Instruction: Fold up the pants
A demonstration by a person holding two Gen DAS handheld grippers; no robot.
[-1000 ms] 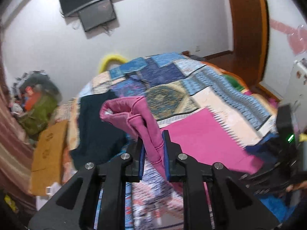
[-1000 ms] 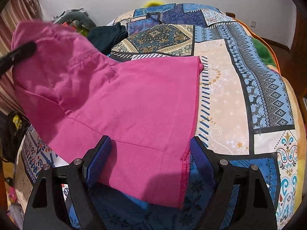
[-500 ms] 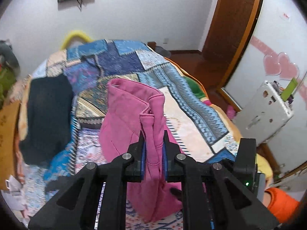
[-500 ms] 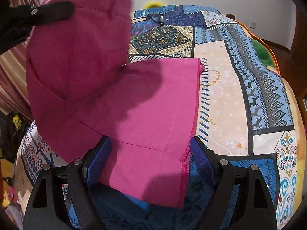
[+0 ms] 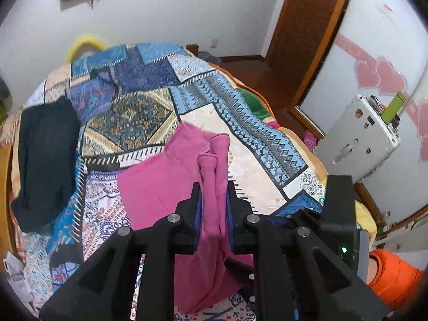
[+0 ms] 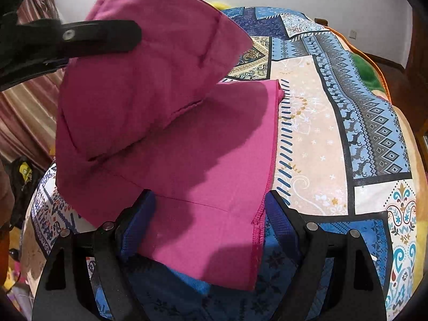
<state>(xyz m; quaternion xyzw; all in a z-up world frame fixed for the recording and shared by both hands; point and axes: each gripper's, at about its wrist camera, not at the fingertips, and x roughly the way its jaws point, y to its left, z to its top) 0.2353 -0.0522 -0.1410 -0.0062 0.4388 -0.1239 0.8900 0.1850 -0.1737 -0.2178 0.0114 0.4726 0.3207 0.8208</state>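
Left hand-held gripper [image 5: 213,200] pinches the pink pants [image 6: 203,144] (bunched waistband, lower centre); right hand-held gripper [image 6: 210,214] gapes wide, gripping nothing.

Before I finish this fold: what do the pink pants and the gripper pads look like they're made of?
Pink pants: matte woven cloth, likely cotton blend; soft creases and an overlock-stitched hem show it. Left gripper pinches a bunched fold. Right gripper pads: blue, textured, probably rubber or foam.
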